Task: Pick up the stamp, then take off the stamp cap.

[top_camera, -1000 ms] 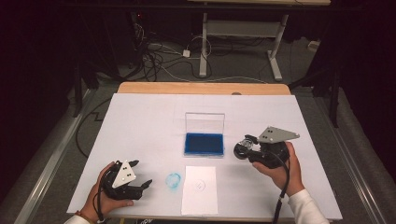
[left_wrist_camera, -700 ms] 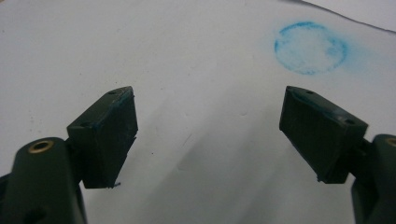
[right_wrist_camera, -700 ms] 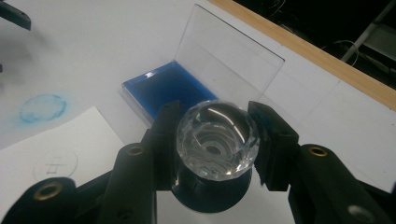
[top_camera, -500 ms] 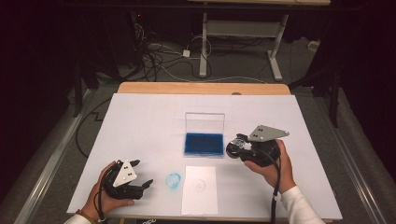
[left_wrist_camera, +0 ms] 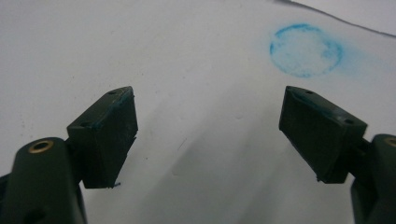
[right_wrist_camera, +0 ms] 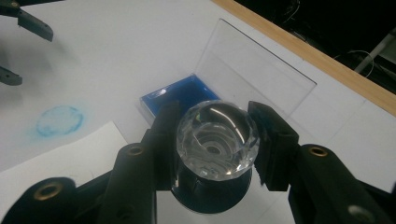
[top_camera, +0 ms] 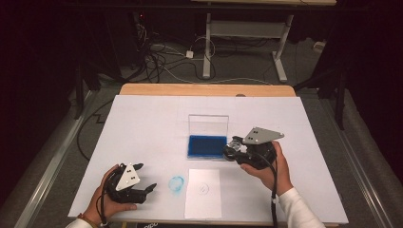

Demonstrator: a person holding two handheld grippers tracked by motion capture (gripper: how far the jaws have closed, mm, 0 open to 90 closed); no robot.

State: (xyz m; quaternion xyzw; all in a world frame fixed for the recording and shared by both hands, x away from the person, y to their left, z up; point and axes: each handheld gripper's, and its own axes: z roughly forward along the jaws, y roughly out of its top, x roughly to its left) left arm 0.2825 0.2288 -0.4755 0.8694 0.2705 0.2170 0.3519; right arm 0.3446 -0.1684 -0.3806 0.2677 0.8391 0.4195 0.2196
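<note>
- Clear faceted glass, that's the knob of the stamp (right_wrist_camera: 215, 140), and it sits squeezed between the two black jaws of the right gripper (right_wrist_camera: 215, 144), its dark round base poking out below them.
- From the high view the right gripper (top_camera: 235, 151) hangs just past the right end of the blue ink pad (top_camera: 207, 146), so the stamp (top_camera: 233, 145) is over that corner of the pad. Can't tell if the base actually touches the ink.
- The pad's clear lid (top_camera: 208, 125) stands up at the back, propped open.
- The person's right hand (top_camera: 272, 167) wraps the gripper body from below and behind, with the forearm coming in from the bottom edge and the grey plate on top tilted up. The gripper points left, towards the pad.
- The left gripper (top_camera: 145, 176) rests low at the near left of the white table (top_camera: 142, 123), jaws spread wide with nothing between them, aimed right. The left hand (top_camera: 111, 202) cups it from underneath.
- A smudgy blue ring (left_wrist_camera: 306, 50) is printed on the table just ahead of those open jaws.
- Beside the ring lies a white sheet (top_camera: 203, 194) with a faint round mark, right in front of the pad.
</note>
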